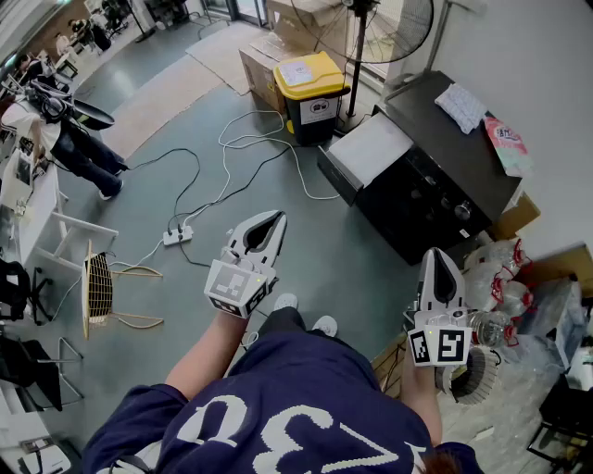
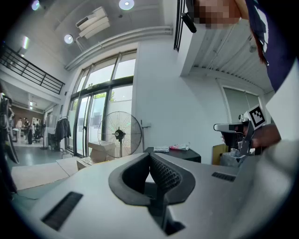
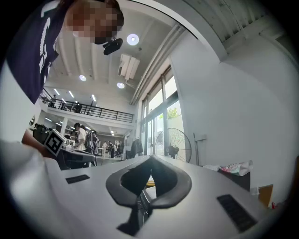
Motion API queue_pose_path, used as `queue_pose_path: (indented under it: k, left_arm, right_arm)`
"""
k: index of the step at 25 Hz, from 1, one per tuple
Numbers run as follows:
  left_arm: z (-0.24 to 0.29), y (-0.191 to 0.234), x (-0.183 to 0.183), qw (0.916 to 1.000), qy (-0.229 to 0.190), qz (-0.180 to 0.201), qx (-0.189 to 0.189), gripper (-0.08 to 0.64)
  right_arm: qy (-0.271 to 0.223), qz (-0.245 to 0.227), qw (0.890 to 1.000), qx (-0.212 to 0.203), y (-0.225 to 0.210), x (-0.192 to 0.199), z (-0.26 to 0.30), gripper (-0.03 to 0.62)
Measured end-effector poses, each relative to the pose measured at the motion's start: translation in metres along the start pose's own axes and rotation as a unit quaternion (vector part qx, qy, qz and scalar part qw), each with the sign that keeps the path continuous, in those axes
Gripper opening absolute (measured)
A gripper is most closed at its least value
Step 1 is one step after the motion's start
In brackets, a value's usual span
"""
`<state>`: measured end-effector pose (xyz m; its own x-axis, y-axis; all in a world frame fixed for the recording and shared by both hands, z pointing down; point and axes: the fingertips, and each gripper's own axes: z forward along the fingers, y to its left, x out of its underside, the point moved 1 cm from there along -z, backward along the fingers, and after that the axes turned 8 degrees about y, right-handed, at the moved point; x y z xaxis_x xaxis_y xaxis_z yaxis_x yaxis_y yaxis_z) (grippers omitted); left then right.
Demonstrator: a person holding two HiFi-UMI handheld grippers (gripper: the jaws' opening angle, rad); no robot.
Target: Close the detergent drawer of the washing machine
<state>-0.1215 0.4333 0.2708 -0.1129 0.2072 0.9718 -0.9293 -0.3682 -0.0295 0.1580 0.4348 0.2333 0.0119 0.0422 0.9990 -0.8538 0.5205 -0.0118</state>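
The black washing machine (image 1: 445,176) stands at the upper right of the head view, seen from above. A pale grey panel (image 1: 371,148) juts out from its left side. My left gripper (image 1: 269,222) is held in mid-air at the centre, shut and empty, well short of the machine. My right gripper (image 1: 439,264) hovers just below the machine's near corner, also shut with nothing in it. In the left gripper view the shut jaws (image 2: 150,156) point roughly level toward the machine's dark top (image 2: 182,154). The right gripper view shows its jaws (image 3: 150,161) closed tip to tip.
A yellow-lidded bin (image 1: 313,93), a cardboard box (image 1: 264,69) and a standing fan (image 1: 389,28) lie behind the machine. Cables and a power strip (image 1: 178,235) cross the floor at left. Bags and bottles (image 1: 500,278) are piled at the right. A wire chair (image 1: 97,287) stands at left.
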Motion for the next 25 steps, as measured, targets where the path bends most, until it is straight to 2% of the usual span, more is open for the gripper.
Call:
queue_pose_path:
  k: [8, 15, 21, 25]
  left_arm:
    - [0.011, -0.004, -0.005, 1.0, -0.005, 0.003, -0.001, 0.018]
    - [0.026, 0.003, 0.002, 1.0, 0.005, -0.003, 0.004, 0.018]
    - [0.073, 0.028, 0.005, 0.9998, 0.006, -0.012, 0.016, 0.018]
    - [0.118, 0.057, -0.002, 0.9993, 0.003, -0.013, 0.036, 0.018]
  right_arm:
    - [-0.014, 0.025, 0.999, -0.029, -0.002, -0.005, 0.002, 0.015]
    - [-0.001, 0.039, 0.998, -0.039, 0.002, 0.01, 0.018, 0.015]
    - [0.013, 0.039, 0.999, -0.032, -0.009, 0.017, 0.057, 0.015]
    - [0.016, 0.041, 0.999, -0.018, -0.018, 0.016, 0.102, 0.015]
